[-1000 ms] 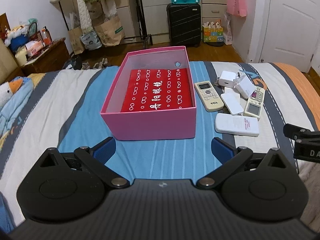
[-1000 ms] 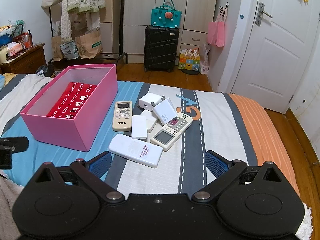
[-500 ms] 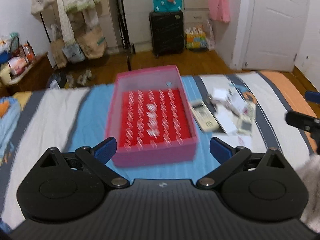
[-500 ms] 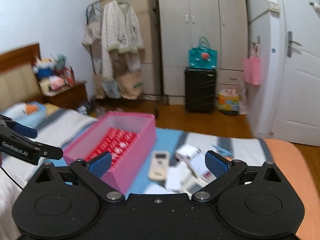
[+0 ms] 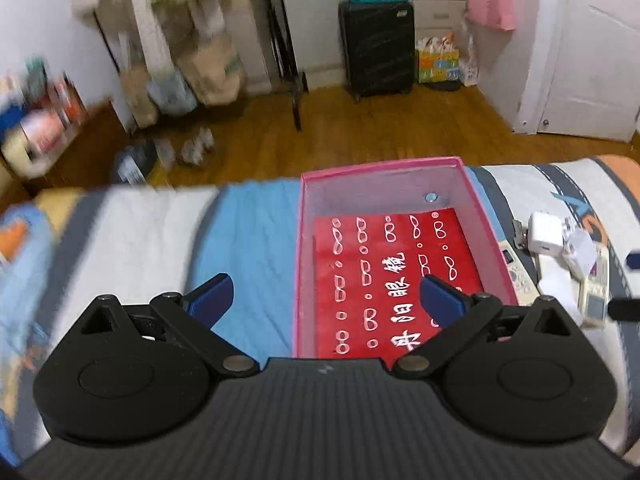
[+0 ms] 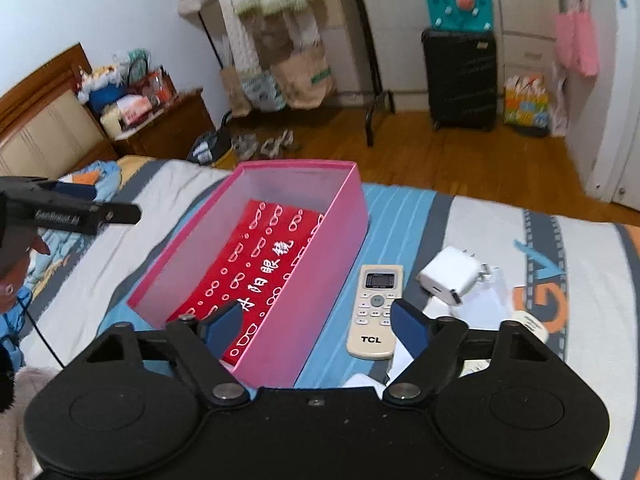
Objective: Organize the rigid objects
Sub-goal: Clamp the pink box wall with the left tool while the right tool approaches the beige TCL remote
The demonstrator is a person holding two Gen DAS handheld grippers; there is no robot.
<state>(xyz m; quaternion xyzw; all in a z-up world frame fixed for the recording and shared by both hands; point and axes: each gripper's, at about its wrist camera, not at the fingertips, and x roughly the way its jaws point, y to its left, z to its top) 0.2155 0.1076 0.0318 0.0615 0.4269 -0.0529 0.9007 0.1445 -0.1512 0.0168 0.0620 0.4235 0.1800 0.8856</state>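
An open pink box point(image 5: 305, 264) sits on the striped bed, a red cloth point(image 5: 384, 264) printed with white glasses lying flat inside it. My left gripper point(image 5: 326, 298) hangs open over the box's left wall, touching nothing. To the right of the pink box point(image 6: 348, 236) lie a beige TCL remote point(image 6: 374, 312), a white charger point(image 6: 450, 276) and other white devices, partly hidden. My right gripper point(image 6: 316, 328) is over the box's near right corner and the remote, its jaws closing with nothing pressed between them.
The bed point(image 6: 480, 232) ends at a wood floor point(image 6: 440, 152) just beyond the box. A black suitcase point(image 6: 460, 76), a clothes rack point(image 6: 280, 20) and a cluttered nightstand point(image 6: 160, 128) stand past it. My left gripper's arm point(image 6: 72, 212) reaches in from the left.
Both views swung up, then back down onto the bed. The box now sits nearer and to the right in the left view. The right gripper's fingers stand closer together.
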